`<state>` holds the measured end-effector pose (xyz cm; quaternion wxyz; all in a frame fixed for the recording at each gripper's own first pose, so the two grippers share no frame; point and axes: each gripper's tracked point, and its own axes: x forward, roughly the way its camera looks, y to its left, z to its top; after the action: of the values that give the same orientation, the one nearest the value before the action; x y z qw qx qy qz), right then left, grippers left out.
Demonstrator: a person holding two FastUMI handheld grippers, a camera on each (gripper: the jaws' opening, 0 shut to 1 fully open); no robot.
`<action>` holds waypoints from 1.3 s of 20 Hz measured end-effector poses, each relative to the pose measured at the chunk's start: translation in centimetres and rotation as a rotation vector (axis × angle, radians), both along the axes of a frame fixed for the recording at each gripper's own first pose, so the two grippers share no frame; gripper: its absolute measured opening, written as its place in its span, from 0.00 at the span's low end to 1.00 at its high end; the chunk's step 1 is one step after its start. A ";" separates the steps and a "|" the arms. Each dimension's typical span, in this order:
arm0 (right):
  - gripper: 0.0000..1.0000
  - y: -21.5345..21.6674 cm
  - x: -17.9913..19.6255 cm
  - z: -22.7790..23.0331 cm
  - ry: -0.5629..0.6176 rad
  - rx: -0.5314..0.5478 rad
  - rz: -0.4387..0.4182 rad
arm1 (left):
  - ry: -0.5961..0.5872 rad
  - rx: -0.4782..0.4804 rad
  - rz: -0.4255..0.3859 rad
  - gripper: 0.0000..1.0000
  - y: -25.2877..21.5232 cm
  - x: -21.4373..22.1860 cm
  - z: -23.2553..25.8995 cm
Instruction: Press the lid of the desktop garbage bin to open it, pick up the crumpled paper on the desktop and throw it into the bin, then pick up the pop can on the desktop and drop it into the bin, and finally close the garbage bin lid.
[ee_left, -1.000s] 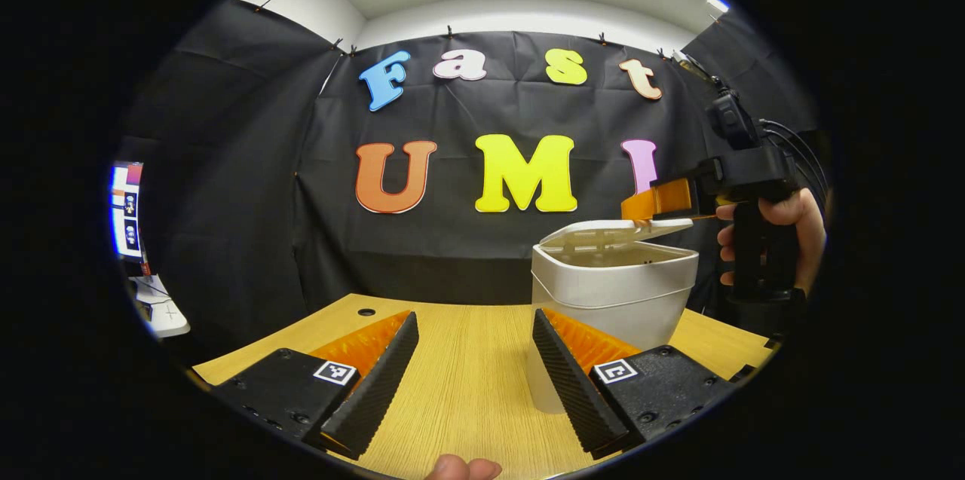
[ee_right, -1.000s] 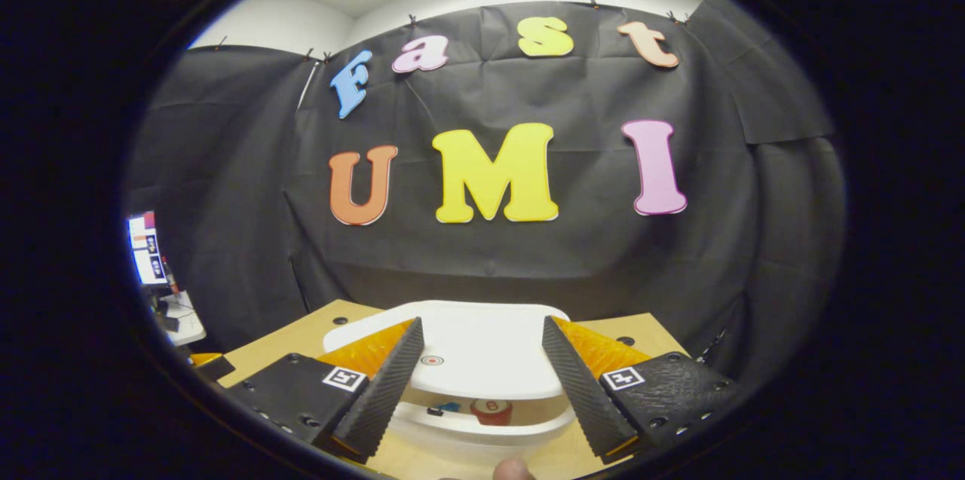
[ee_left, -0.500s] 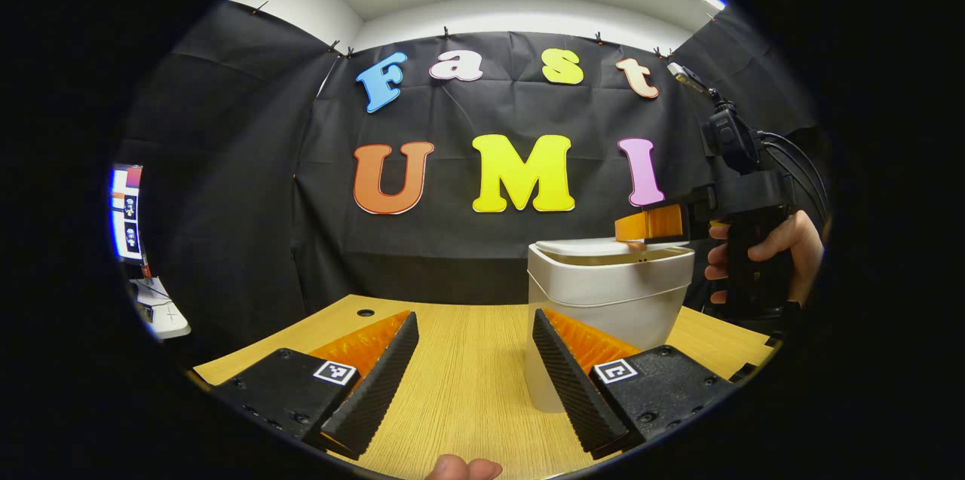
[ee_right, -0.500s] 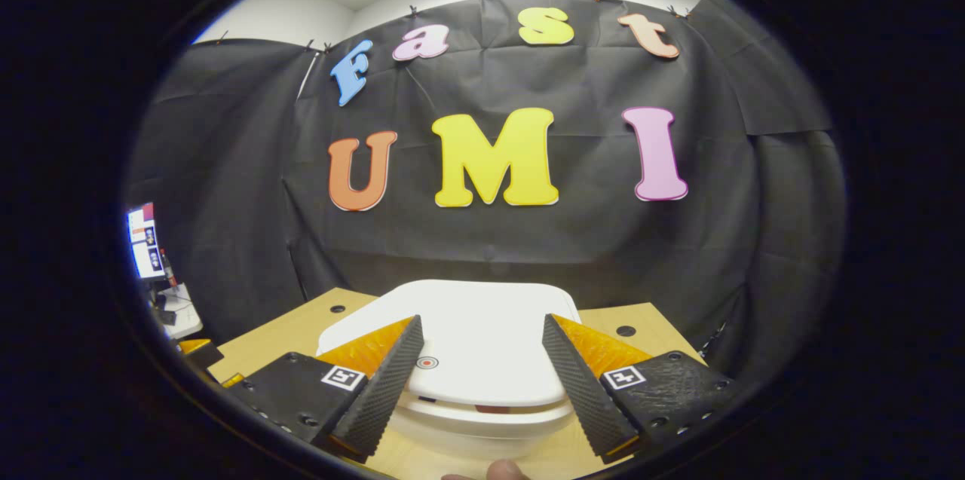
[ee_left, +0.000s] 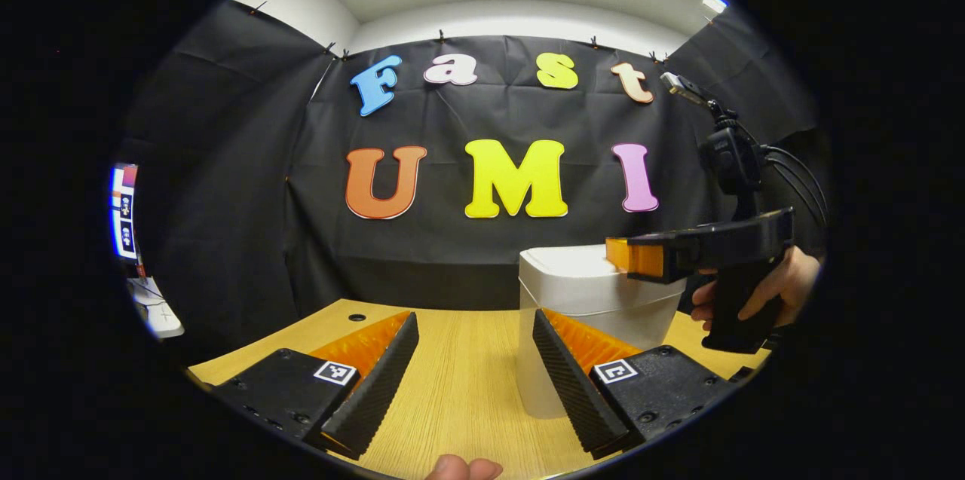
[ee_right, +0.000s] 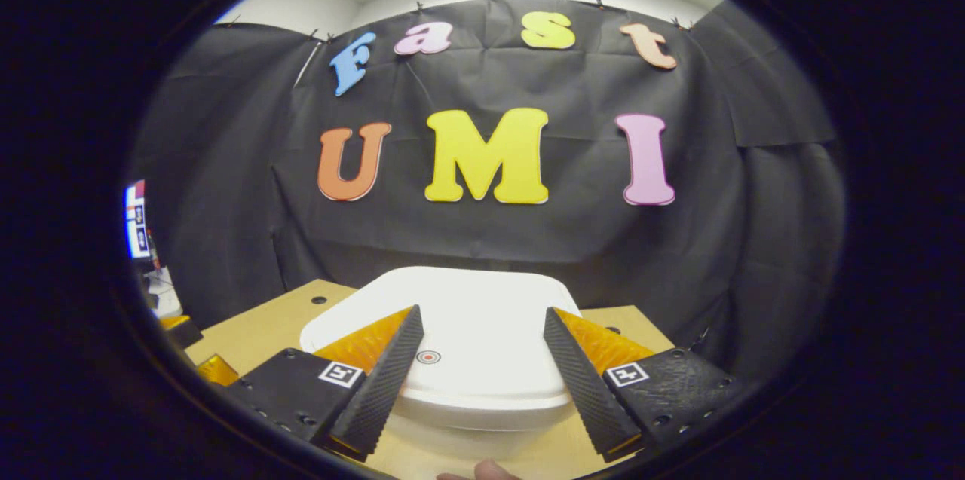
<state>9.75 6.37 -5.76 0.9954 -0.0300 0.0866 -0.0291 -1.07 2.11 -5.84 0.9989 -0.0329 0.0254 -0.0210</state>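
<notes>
2 tongs are in use above a wooden surface (ee_left: pixel 467 382).

Left tongs (ee_left: pixel 475 378): the fingers are spread wide apart and hold nothing. They sit low over the bare surface, with the wood grain visible between them. In the left gripper view a fingertip of the holding hand (ee_left: pixel 461 468) shows at the bottom edge.

Garbage bin (ee_left: pixel 584 314): white, upright on the surface, just beyond the right-hand finger of the left tongs, which overlaps its lower wall in that view. Contact between that finger and the bin cannot be determined.

Lid (ee_right: pixel 460 337): white, lying flat and level on top of the bin body, with no gap visible at the front edge. A small round red mark (ee_right: pixel 428 357) sits on the near part of the lid.

Right tongs (ee_right: pixel 482 382): the fingers are spread apart and hold nothing. In the right gripper view both fingers lie over the near part of the lid, 1 on each side of the red mark. In the left gripper view the right tongs (ee_left: pixel 637 258) reach in level from the right at the height of the bin top, their tip overlapping the right part of the lid. Whether the tip touches the lid cannot be determined. A hand (ee_left: pixel 776 288) grips the handle below the tool body, to the right of the bin.

Bin contents are hidden under the lid.
</notes>
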 end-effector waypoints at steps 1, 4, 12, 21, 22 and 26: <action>1.00 -0.2 0.2 -0.3 0.008 0.003 -0.002 | 0.003 -0.008 -0.009 0.98 -0.3 0.2 -0.2; 1.00 -0.1 0.2 -0.4 0.011 -0.004 -0.002 | 0.001 -0.032 -0.042 0.98 -1.2 0.5 -0.2; 0.97 0.0 0.5 1.3 -0.076 -0.053 0.008 | -0.014 -0.009 -0.017 0.98 -0.5 0.9 0.3; 0.95 -1.3 -1.7 5.5 -0.204 0.006 0.043 | -0.029 0.039 -0.008 0.98 -1.6 1.1 2.1; 0.95 -1.9 -2.3 6.1 -0.226 0.020 0.040 | -0.021 0.035 -0.009 0.98 -1.9 1.2 1.9; 0.95 -5.1 -5.9 7.0 -0.295 -0.012 -0.004 | -0.023 0.016 -0.031 0.98 -3.7 1.6 2.6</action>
<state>3.85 1.29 1.26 0.9970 -0.0313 -0.0605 -0.0357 0.50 -1.60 -3.23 0.9989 -0.0245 0.0145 -0.0368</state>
